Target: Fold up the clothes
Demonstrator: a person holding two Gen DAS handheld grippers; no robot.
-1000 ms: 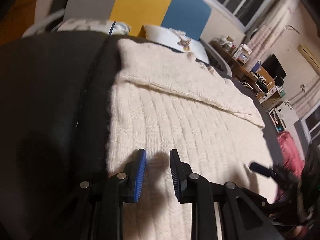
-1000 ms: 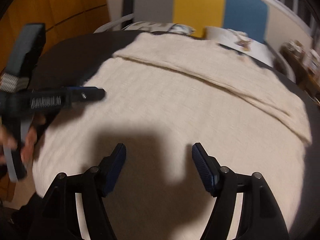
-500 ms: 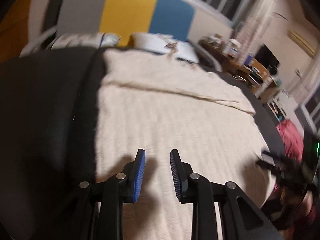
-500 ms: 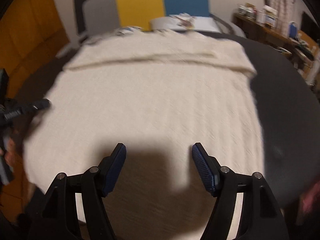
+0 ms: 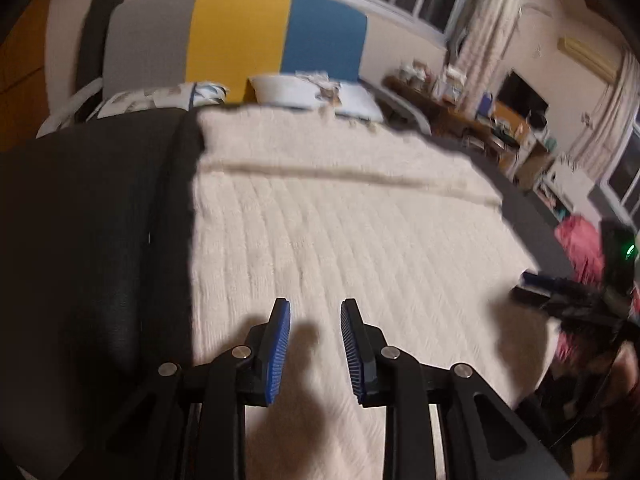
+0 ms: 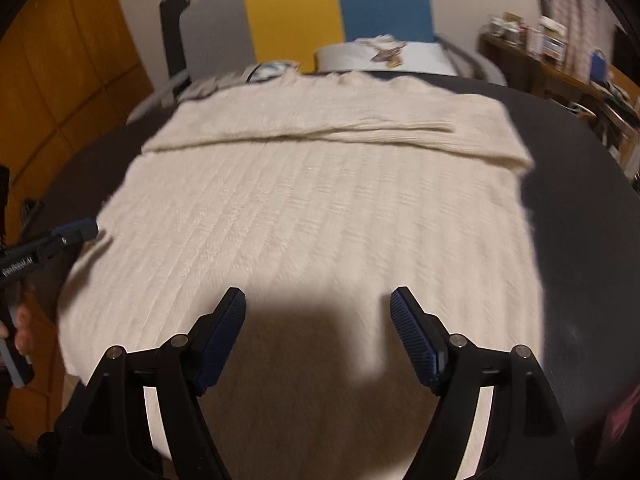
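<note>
Nearest to you in the left wrist view, your left gripper (image 5: 314, 346) hangs over the near part of the cream knitted sweater (image 5: 340, 240), its blue-padded jaws a narrow gap apart with nothing between them — only their own shadow falls on the knit below. In the right wrist view, your right gripper (image 6: 318, 336) stands much wider; its jaws have just been opening further, and they too are empty, poised above the sweater's near edge with a broad dark shadow under them. Whether either set of fingertips touches the fabric cannot be told.

The sweater lies flat on the dark bed cover (image 6: 580, 240), its ribbing running away from you. Further up, a sleeve (image 6: 340, 128) is folded across the body, lying crosswise near the far end. In the right wrist view your left gripper shows at the left edge, just beside the sweater's left border, with fingers of your hand (image 6: 22, 330) wrapped on its handle.

Beyond the sweater lie a white pillow (image 6: 384, 58) and a patterned one, then a headboard (image 5: 240, 36) in grey, yellow and blue panels. To the far right — a cluttered desk (image 5: 480, 116), curtains and windows.
</note>
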